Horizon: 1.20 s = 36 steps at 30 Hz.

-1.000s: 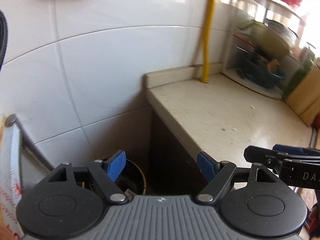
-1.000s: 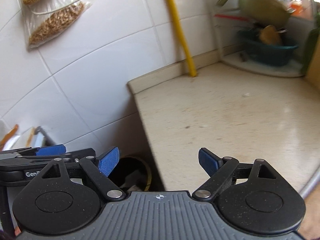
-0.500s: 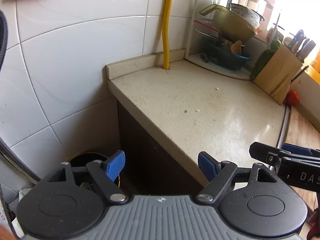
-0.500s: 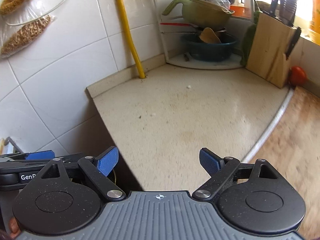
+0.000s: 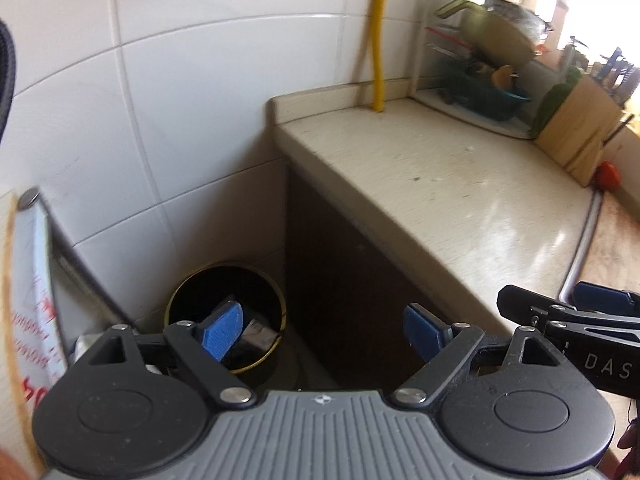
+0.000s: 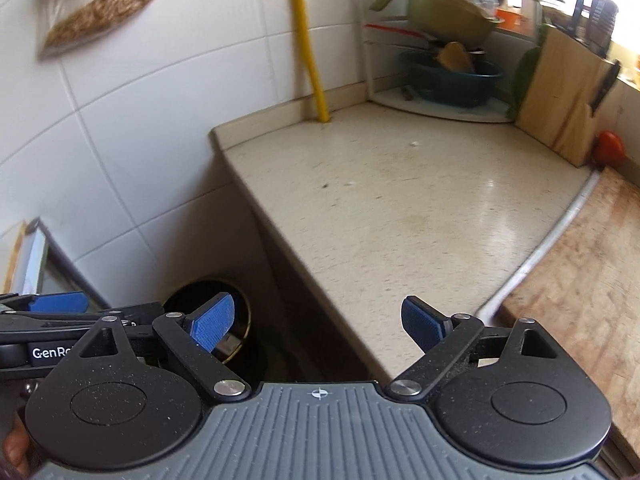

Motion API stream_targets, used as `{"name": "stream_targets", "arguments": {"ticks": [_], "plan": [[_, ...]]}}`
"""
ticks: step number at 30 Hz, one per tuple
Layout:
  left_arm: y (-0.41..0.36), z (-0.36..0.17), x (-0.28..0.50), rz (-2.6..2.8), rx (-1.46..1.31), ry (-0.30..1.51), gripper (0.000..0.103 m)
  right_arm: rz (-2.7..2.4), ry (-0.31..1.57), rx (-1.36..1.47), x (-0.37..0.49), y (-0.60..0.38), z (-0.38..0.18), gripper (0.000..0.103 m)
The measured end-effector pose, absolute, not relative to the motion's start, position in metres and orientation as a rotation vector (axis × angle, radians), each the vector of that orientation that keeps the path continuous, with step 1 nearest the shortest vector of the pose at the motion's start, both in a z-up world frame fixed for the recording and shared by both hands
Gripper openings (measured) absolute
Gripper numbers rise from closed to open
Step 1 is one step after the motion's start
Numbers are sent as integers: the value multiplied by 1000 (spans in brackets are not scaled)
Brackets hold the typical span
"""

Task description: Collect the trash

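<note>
Left gripper (image 5: 324, 330) and right gripper (image 6: 318, 322): jaws wide, empty, both above bin (image 5: 200, 284) beside worktop (image 6: 400, 208).

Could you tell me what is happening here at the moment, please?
A person holds a two-finger gripper in each hand beside a kitchen counter, collecting trash. Both the left gripper and the right gripper have their jaws open and hold nothing. They hang side by side above a round black bin on the floor in the gap between the tiled wall and the counter. Something lies inside it.
</note>
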<state>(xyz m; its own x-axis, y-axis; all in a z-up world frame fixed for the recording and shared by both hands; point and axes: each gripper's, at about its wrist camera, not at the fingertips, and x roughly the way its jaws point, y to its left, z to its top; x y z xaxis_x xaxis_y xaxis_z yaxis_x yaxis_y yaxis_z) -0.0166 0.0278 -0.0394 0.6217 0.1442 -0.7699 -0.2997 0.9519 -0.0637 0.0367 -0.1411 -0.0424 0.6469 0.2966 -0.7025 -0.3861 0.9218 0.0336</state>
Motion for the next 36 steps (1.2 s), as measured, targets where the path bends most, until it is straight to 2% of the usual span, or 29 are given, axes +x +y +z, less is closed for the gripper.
{"name": "stream_targets", "arguments": {"ticks": [14,22,36], "plan": [[58,-49,-47,388,-252,888,89,496,812,-197,31,-104,-51,94],[62,-67,-34,402,-255,972,89,498,860,-220,40,-99,-63,94],[72,-72,-17,428,-269,975,89,509,882,-229,60,-88,-69,94]]}}
